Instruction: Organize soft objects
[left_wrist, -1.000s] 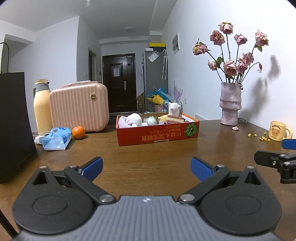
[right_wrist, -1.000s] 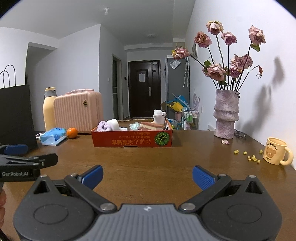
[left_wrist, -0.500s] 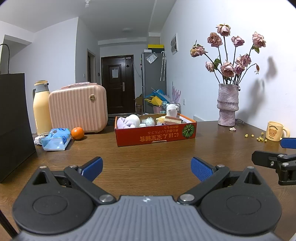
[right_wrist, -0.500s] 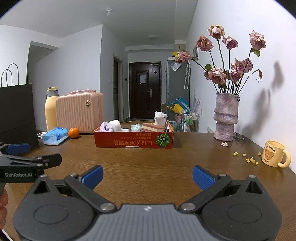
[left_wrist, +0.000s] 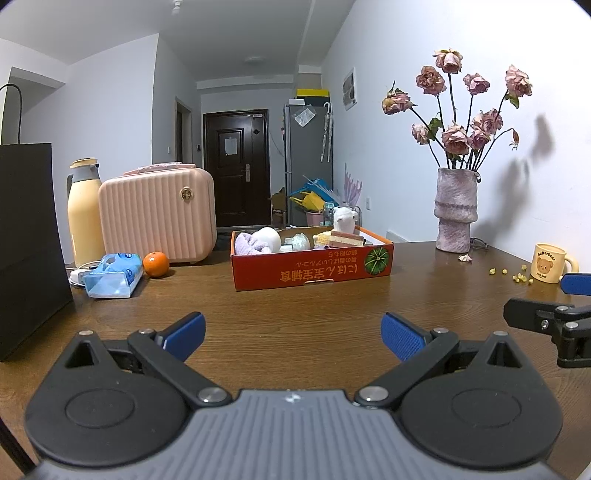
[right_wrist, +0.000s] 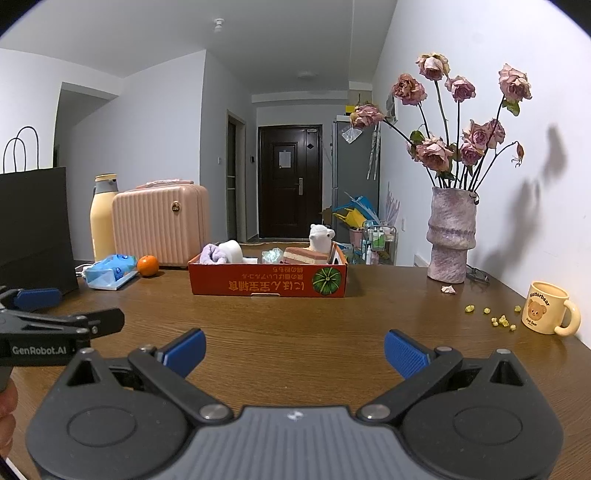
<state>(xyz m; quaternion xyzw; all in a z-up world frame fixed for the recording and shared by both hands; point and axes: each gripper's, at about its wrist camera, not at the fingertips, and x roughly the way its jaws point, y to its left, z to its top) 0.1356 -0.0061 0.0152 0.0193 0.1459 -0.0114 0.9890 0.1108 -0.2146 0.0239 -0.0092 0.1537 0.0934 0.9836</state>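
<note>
We hold the left gripper (left_wrist: 291, 334) and right gripper (right_wrist: 293, 350) above the glossy wooden table (right_wrist: 295, 317), ribbed blue pads spread wide, nothing between them. The soft objects (right_wrist: 229, 253) sit inside the rectangular red cardboard box (right_wrist: 267, 282), well ahead.

Right gripper (right_wrist: 294, 349) spread wide, empty, facing red box (right_wrist: 267, 282).

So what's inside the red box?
The red box holds a white toy animal, a cake-slice toy, a purple cloth, a white round thing and a pale green lump. Its front wall hides their bottoms and anything lower.
</note>
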